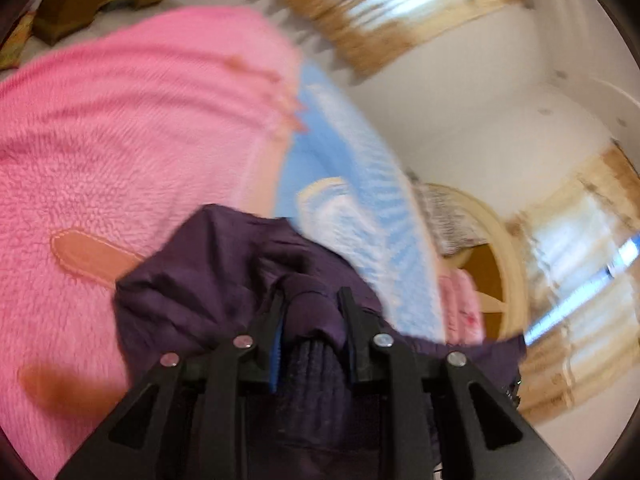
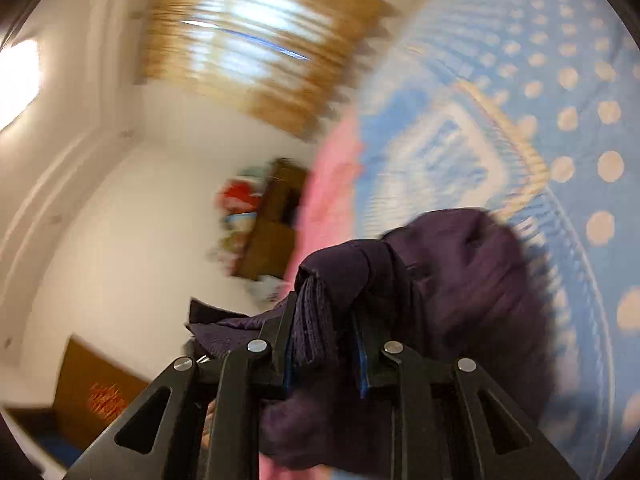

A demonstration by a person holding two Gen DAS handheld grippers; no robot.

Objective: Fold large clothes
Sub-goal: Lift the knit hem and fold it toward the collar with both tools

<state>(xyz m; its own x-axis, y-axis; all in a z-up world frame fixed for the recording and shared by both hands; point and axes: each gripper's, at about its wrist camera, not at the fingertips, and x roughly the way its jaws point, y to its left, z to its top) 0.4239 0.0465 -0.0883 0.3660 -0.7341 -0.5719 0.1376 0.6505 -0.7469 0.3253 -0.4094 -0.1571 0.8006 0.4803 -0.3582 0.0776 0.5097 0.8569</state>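
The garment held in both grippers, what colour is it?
Dark purple garment, plain, without pattern; the right wrist view shows it best.

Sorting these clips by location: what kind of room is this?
Probably a bedroom: a pink fleece blanket and a blue dotted blanket cover what looks like a bed, and a curtained window sits in a white wall.

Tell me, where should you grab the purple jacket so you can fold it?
By its thick ribbed ends, probably, one in each gripper. The purple jacket bunches into a firm knit band there, so pads get a solid bite from either side. The left gripper and the right gripper are each clamped on such a band, with the loose cloth hanging forward over the pink blanket.
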